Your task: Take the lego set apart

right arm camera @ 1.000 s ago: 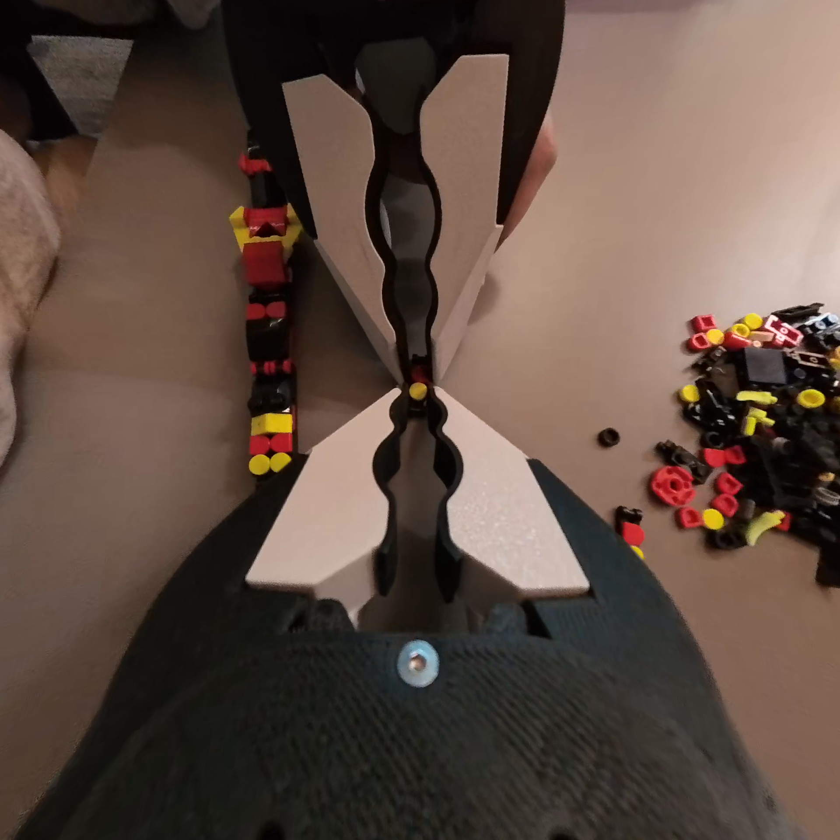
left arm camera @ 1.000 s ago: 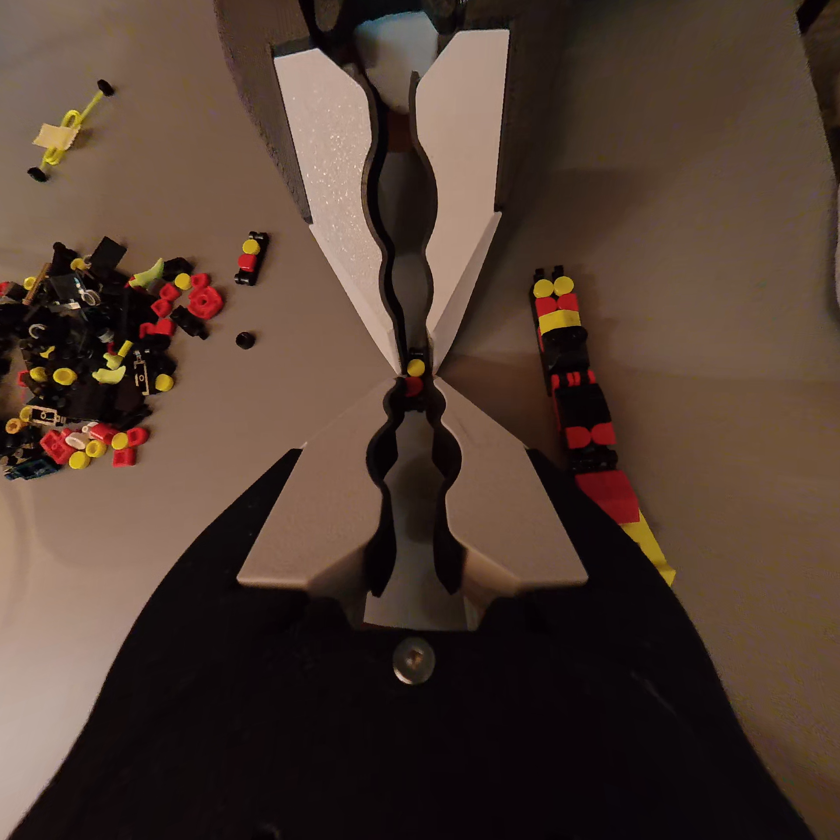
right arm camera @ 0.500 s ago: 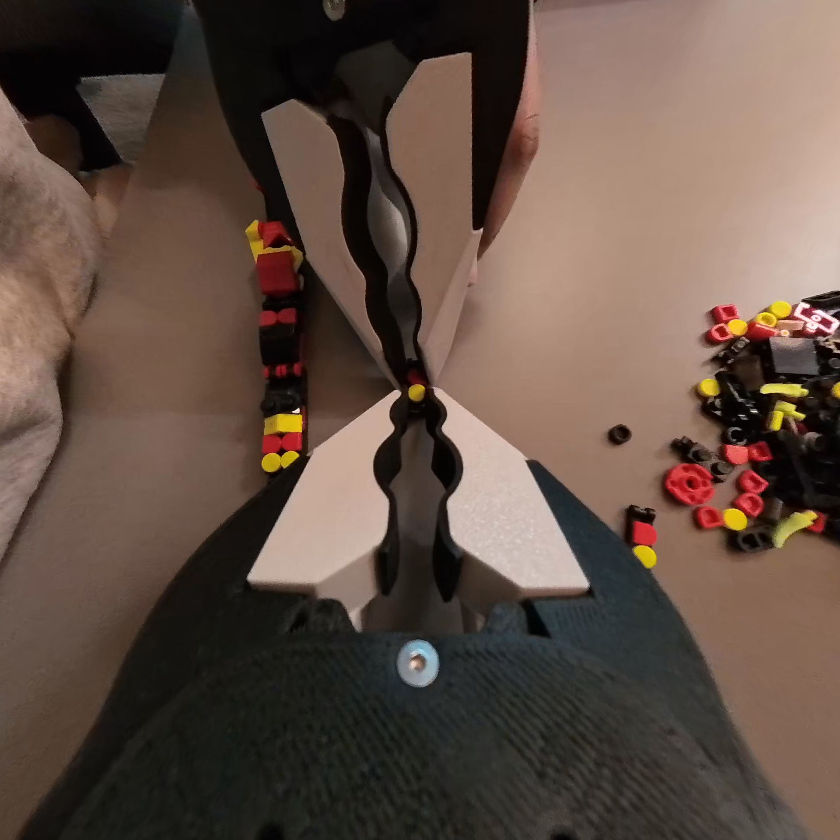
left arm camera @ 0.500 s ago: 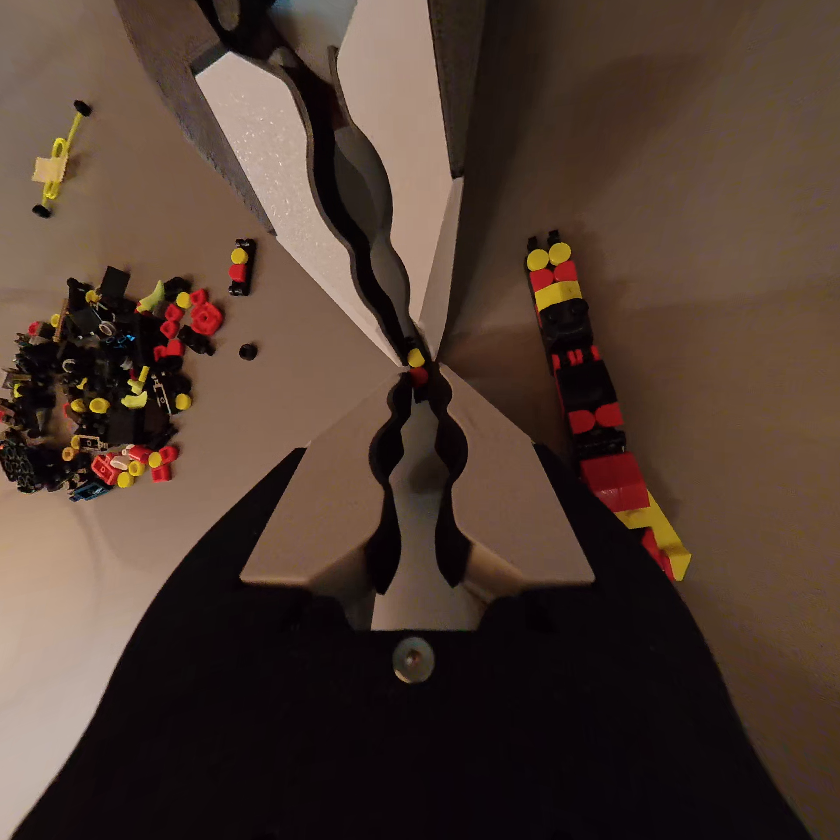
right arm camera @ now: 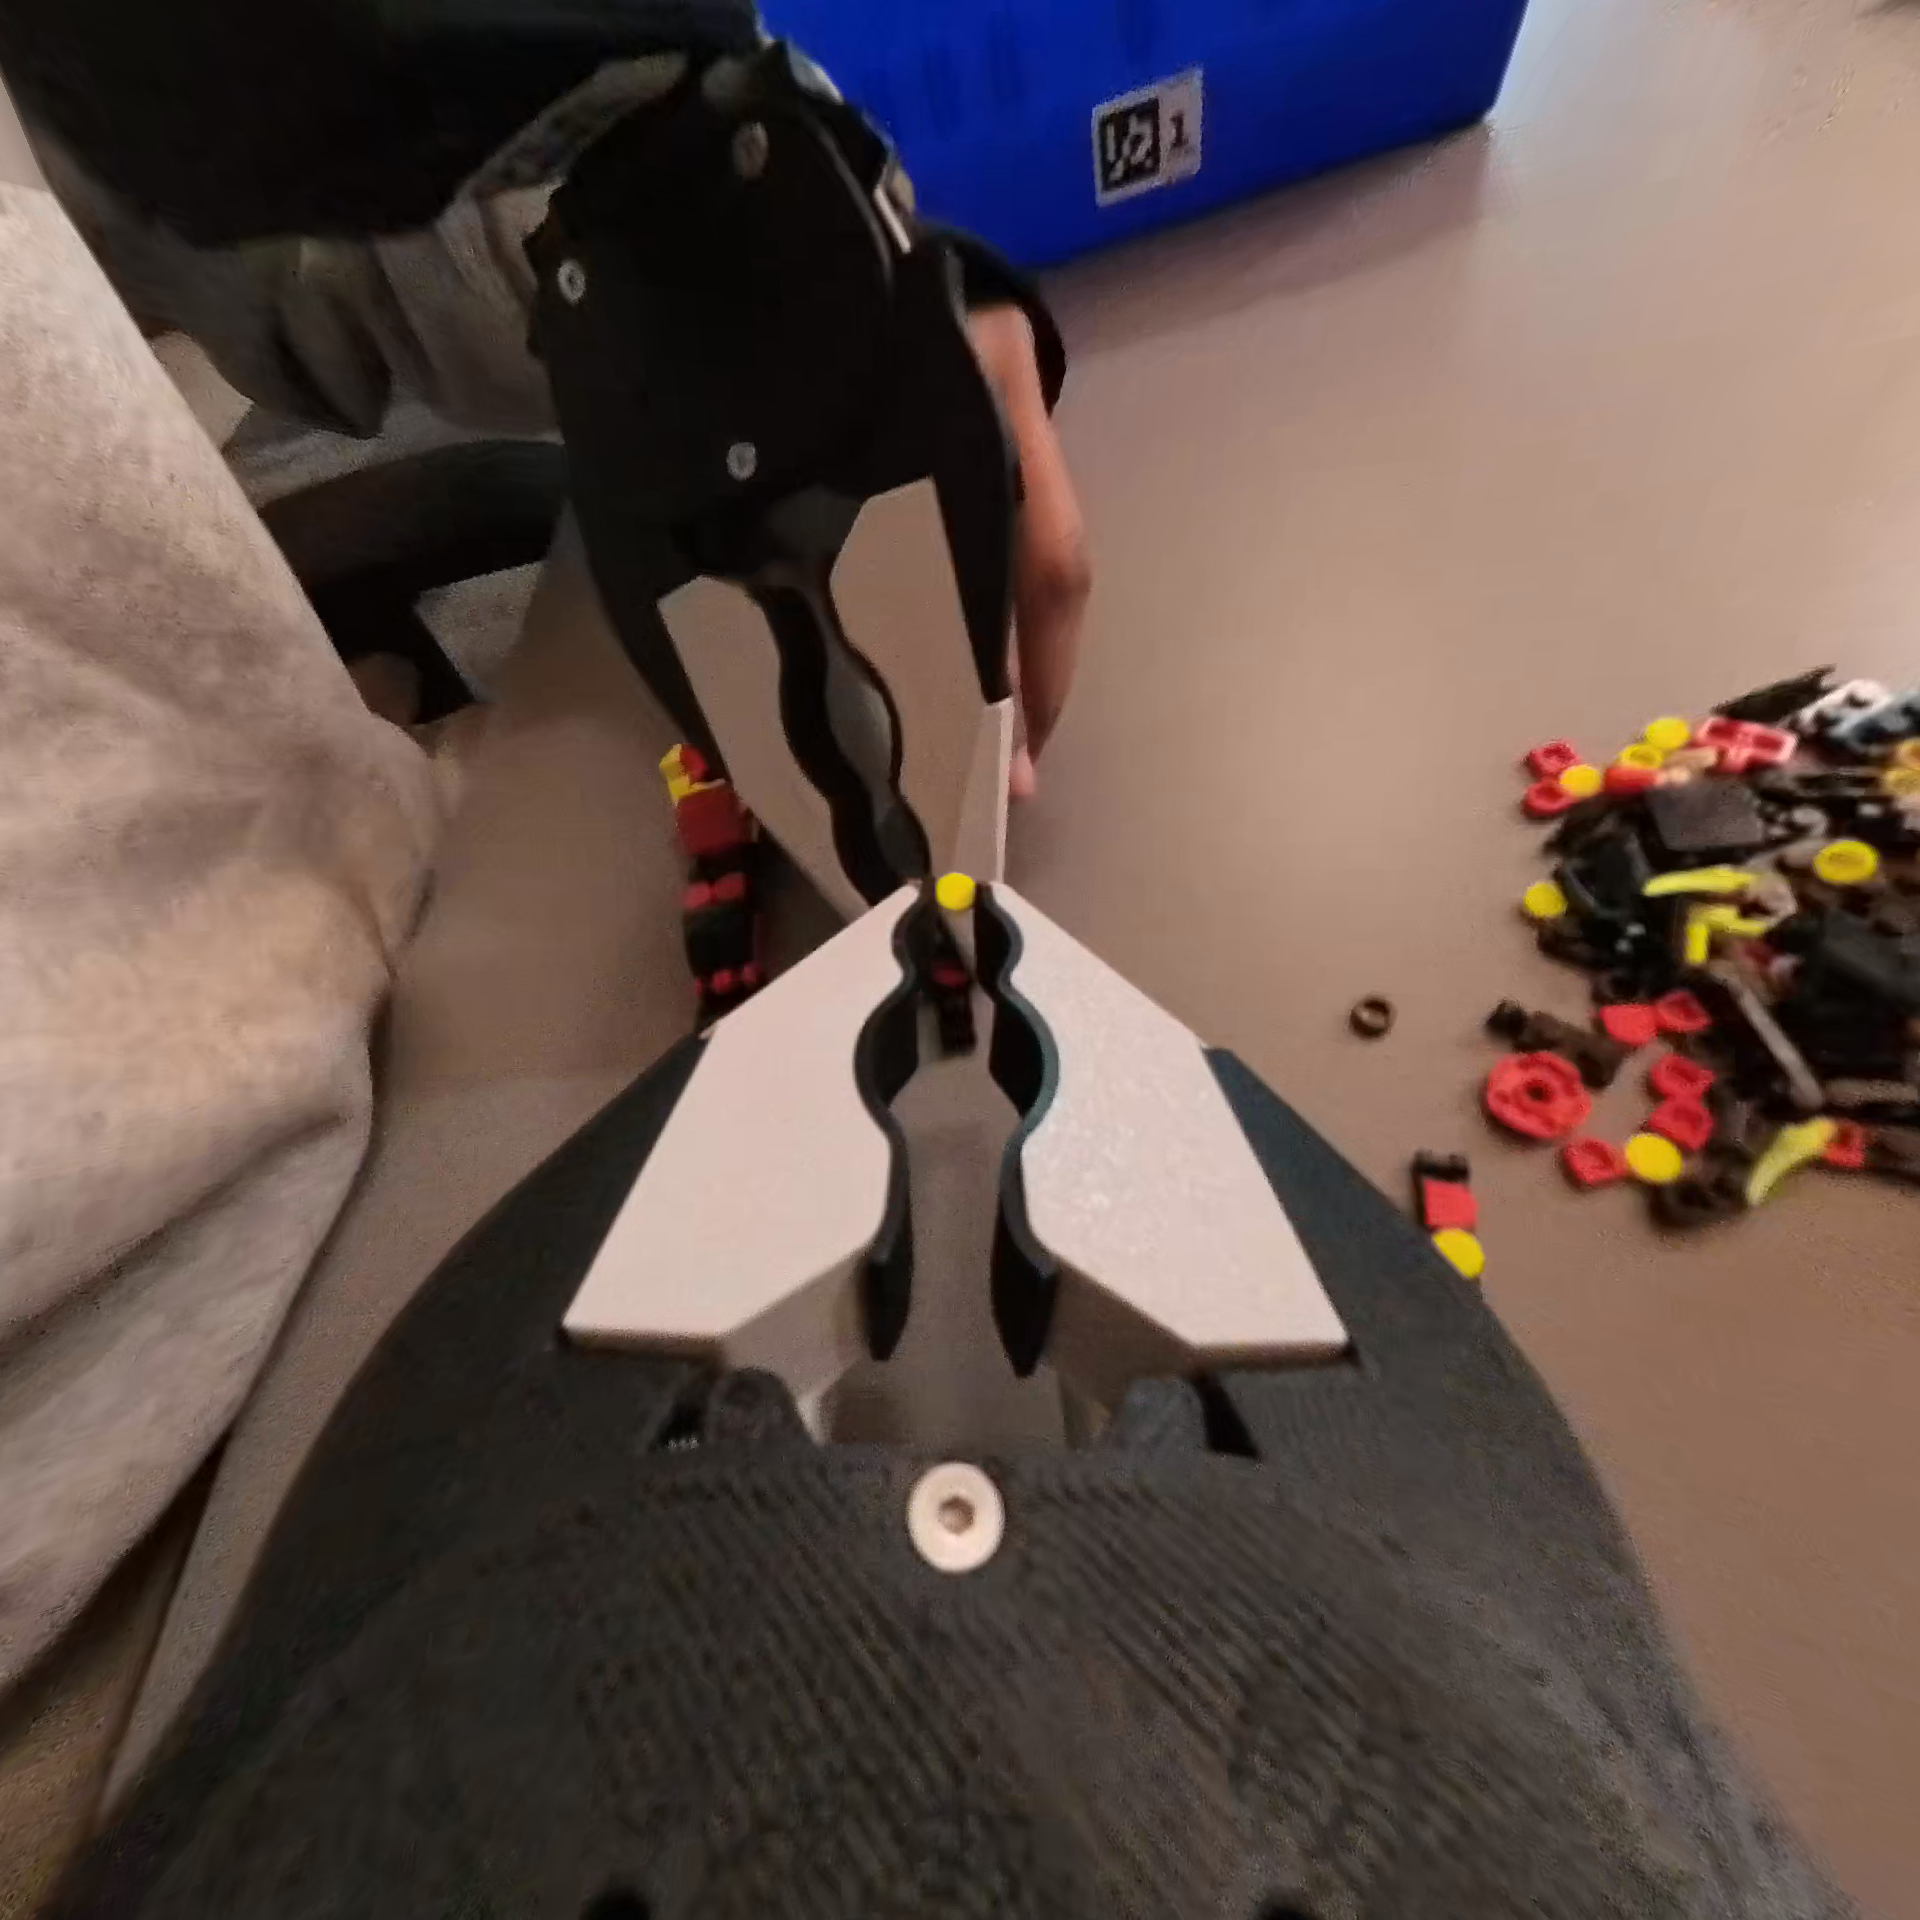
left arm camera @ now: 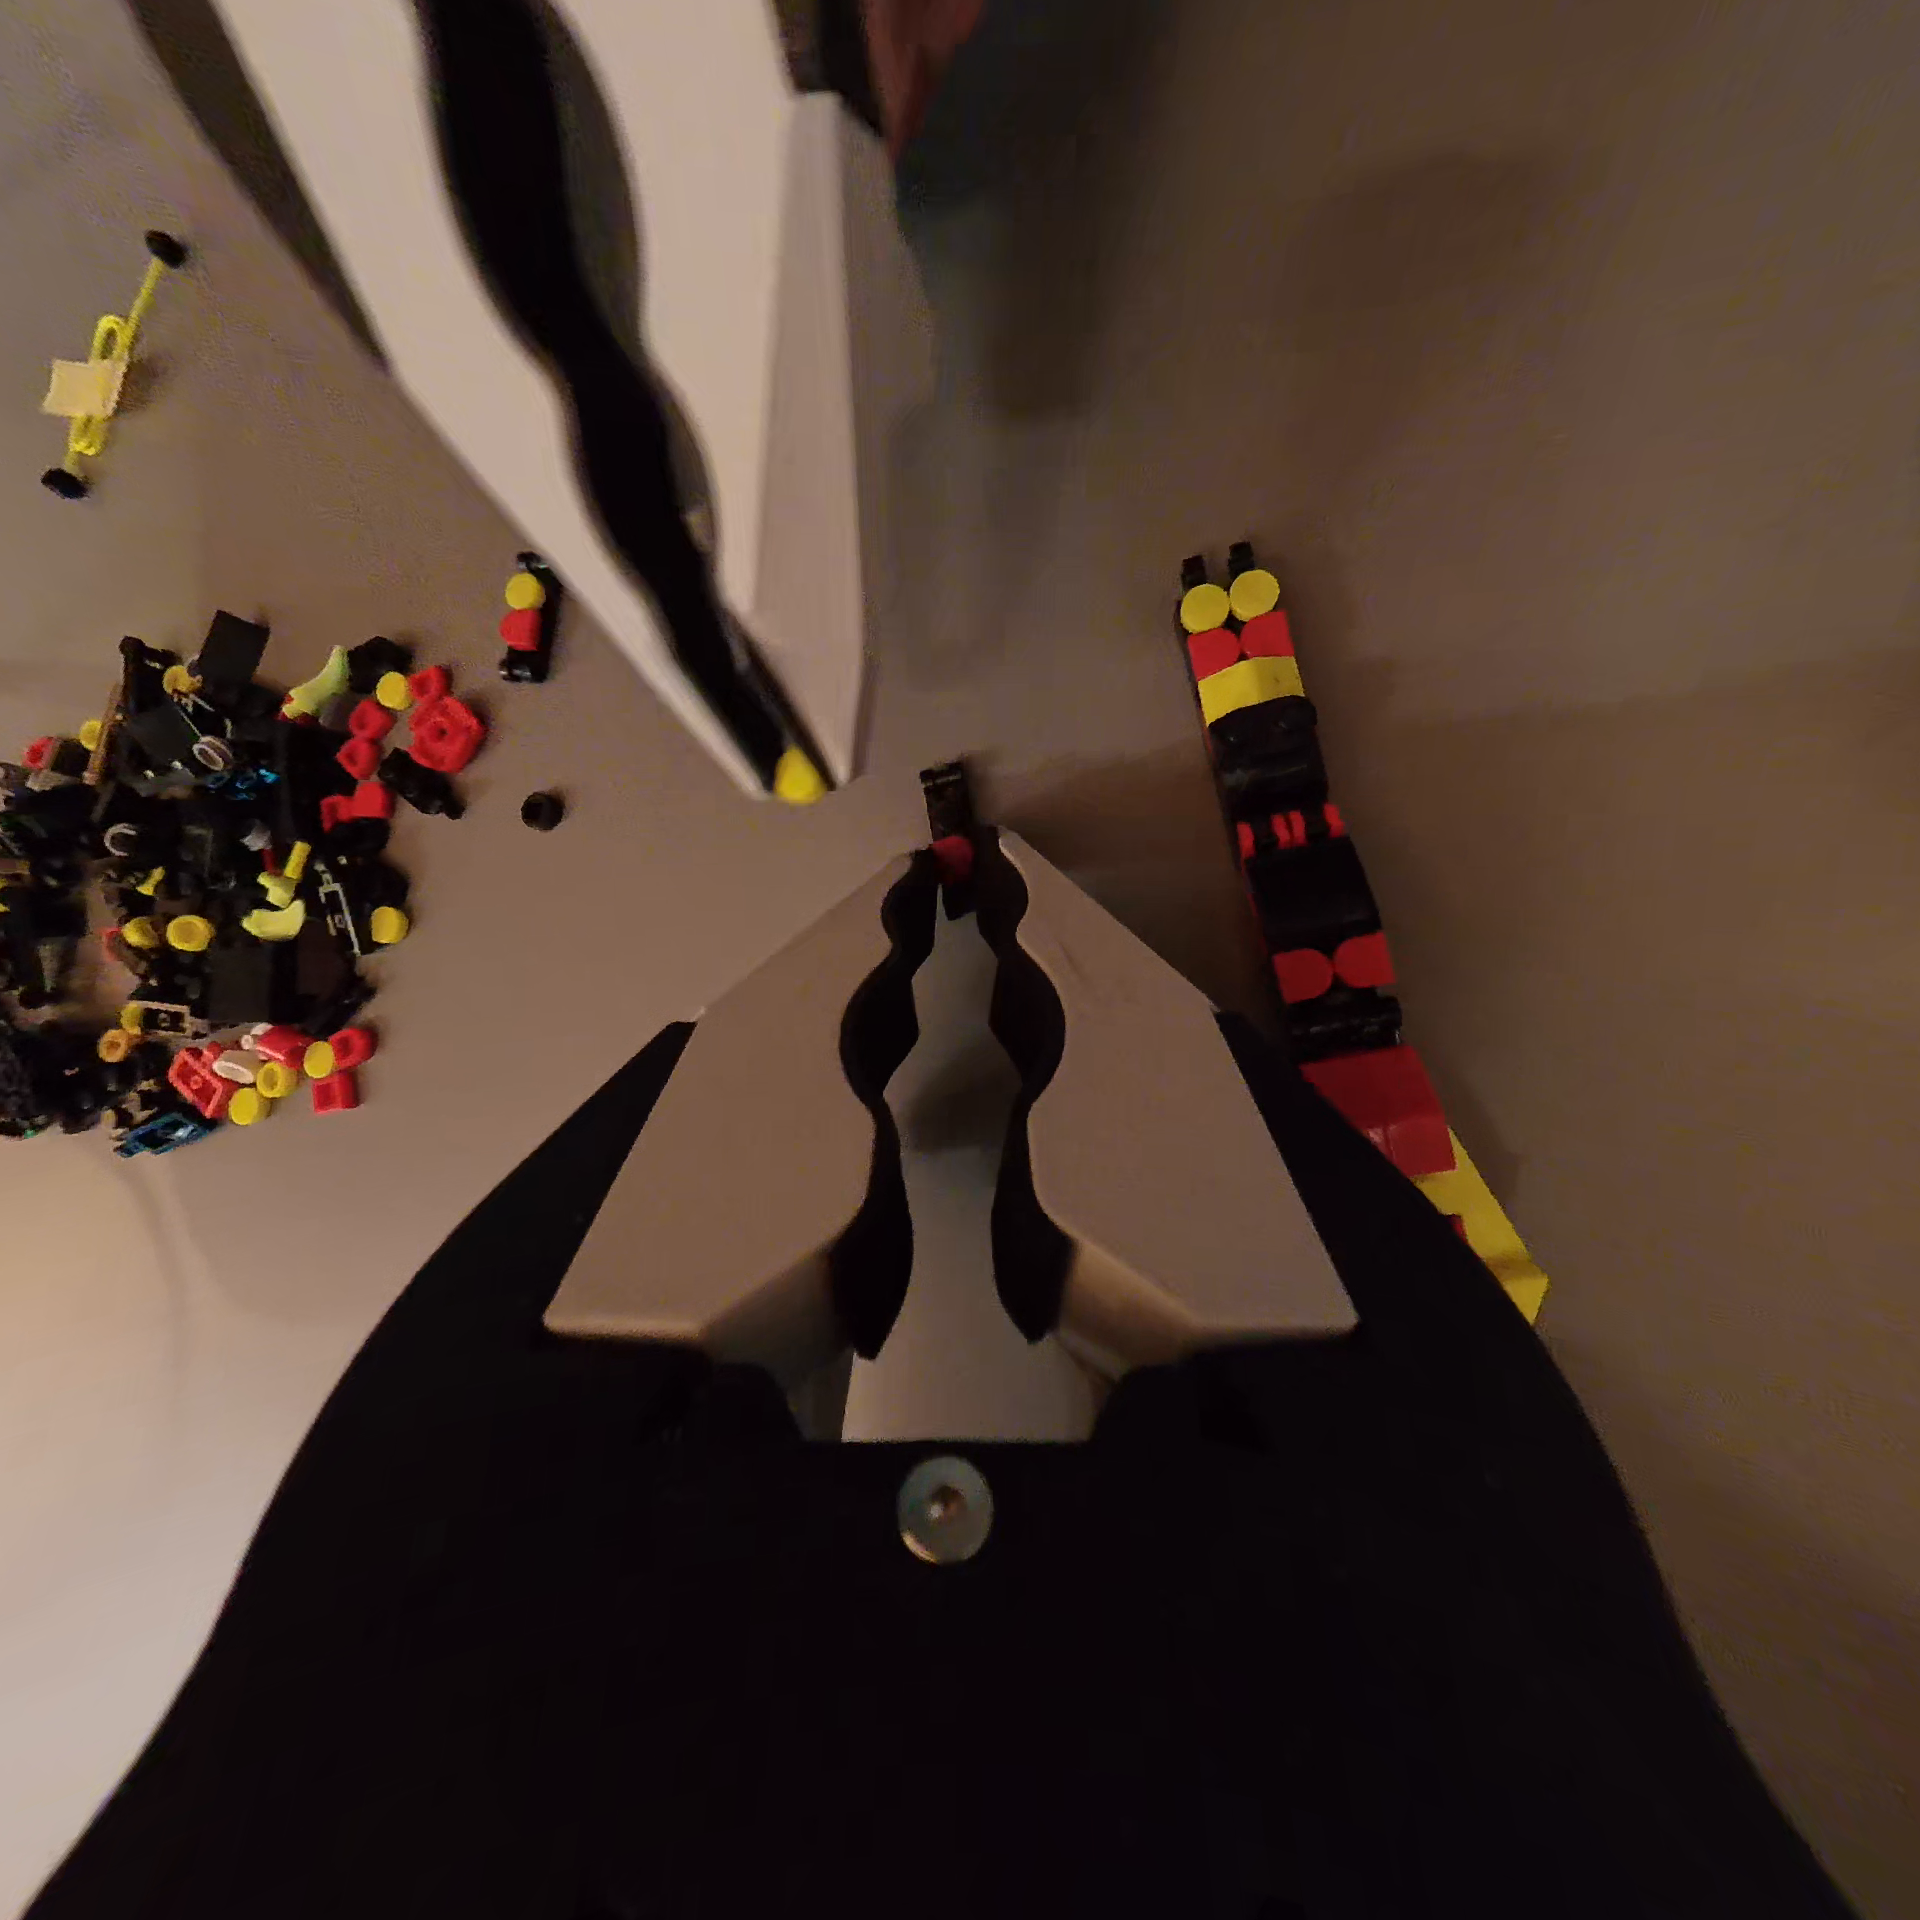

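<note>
My left gripper (left arm camera: 956,857) is shut on a small black piece with a red stud (left arm camera: 948,821). My right gripper (right arm camera: 953,904) is shut on a yellow round stud (right arm camera: 954,891). In the left wrist view the right gripper (left arm camera: 805,774) reaches in from the upper left with the yellow stud (left arm camera: 795,777), a short gap away from the black and red piece. In the right wrist view the left gripper (right arm camera: 925,868) faces mine tip to tip. A long black, red and yellow lego assembly (left arm camera: 1299,883) lies on the table to the right; it also shows in the right wrist view (right arm camera: 717,883).
A pile of loose pieces (left arm camera: 208,883) lies left, seen at the right in the right wrist view (right arm camera: 1766,935). Beside it lie a small black, red and yellow piece (left arm camera: 528,618) and a black ring (left arm camera: 540,810). A yellow axle piece (left arm camera: 99,364), a blue box (right arm camera: 1143,104) and a beige cushion (right arm camera: 156,831) lie farther off. Some 5 centimetres of space lies between my two pairs of fingers.
The two grippers held one small piece tip to tip. Now they have pulled apart: the yellow stud went with the right gripper, the black and red piece stayed in the left.
</note>
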A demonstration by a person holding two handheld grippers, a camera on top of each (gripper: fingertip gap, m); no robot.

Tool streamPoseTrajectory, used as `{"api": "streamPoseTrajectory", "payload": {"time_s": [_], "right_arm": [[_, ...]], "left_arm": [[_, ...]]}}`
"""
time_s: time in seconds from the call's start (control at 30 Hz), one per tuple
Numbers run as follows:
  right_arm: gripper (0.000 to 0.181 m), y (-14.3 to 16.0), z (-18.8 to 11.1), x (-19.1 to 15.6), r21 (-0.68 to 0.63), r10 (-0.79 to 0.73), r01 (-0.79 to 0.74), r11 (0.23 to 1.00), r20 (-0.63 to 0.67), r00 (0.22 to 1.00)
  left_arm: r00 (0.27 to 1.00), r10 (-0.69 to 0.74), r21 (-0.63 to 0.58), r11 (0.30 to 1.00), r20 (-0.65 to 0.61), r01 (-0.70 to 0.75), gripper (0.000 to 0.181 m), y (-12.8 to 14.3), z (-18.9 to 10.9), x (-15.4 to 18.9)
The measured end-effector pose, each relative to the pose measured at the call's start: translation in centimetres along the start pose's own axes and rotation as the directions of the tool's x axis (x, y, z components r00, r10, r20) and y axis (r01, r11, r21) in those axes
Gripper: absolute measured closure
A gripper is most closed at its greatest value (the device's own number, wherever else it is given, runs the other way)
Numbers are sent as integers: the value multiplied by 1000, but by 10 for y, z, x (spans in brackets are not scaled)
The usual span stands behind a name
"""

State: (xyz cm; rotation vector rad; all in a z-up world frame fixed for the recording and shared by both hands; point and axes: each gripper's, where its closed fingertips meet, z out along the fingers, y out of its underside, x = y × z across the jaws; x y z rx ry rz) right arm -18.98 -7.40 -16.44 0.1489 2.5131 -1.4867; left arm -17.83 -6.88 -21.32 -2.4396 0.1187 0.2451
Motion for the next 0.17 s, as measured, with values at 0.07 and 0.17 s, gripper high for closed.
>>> {"api": "streamPoseTrajectory", "payload": {"time_s": [0.07,0.17], "right_arm": [[177,7,-7,4,-21,10,-10,1000,-31,999],[177,7,-25,31,-8,37,-39,999,-145,989]], "left_arm": [[999,-29,6,1000,-15,29,168,0,0,0],[996,-82,33,996,-33,83,169,-2,0,0]]}}
